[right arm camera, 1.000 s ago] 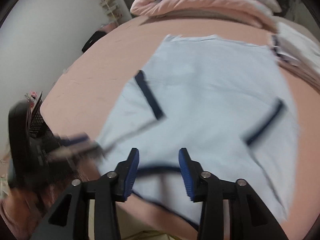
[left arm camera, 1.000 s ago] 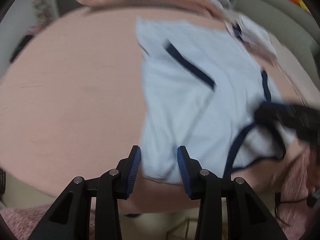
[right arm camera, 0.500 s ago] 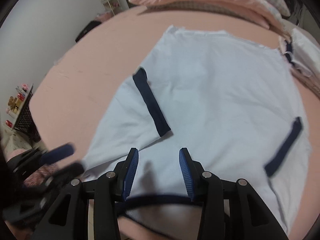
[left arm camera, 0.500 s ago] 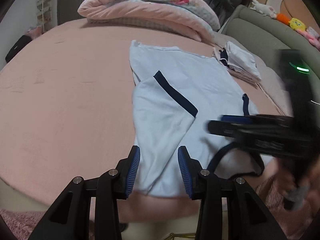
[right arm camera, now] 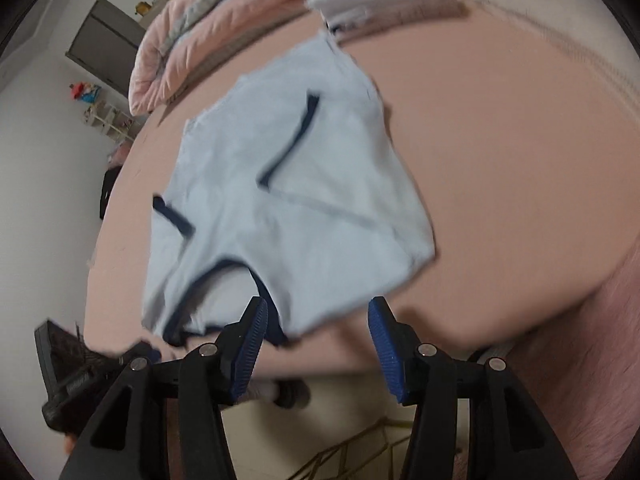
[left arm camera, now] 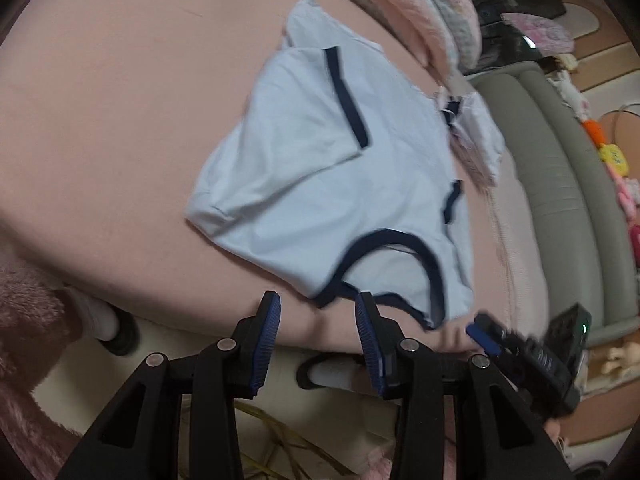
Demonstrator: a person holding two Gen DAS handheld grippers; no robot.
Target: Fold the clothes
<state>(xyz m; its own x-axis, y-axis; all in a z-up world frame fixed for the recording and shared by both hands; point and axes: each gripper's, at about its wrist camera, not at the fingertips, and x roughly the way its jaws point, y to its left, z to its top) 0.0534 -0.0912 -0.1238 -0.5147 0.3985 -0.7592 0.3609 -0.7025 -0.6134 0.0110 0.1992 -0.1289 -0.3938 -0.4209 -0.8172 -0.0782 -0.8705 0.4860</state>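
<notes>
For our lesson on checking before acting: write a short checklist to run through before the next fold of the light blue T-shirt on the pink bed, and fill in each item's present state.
1. Left claw open and holding nothing: ok.
2. Right claw open and holding nothing: ok.
3. Both sleeves of the T-shirt folded in over the body: ok; each navy cuff lies on the blue cloth.
4. Shirt lying flat: not ok; the near edge by the navy collar is rumpled.
5. Shirt fully on the bed: ok, though its collar end is close to the bed's edge.
6. Folded pile clear of the shirt: cannot tell; it sits right at the shirt's far corner.
</notes>
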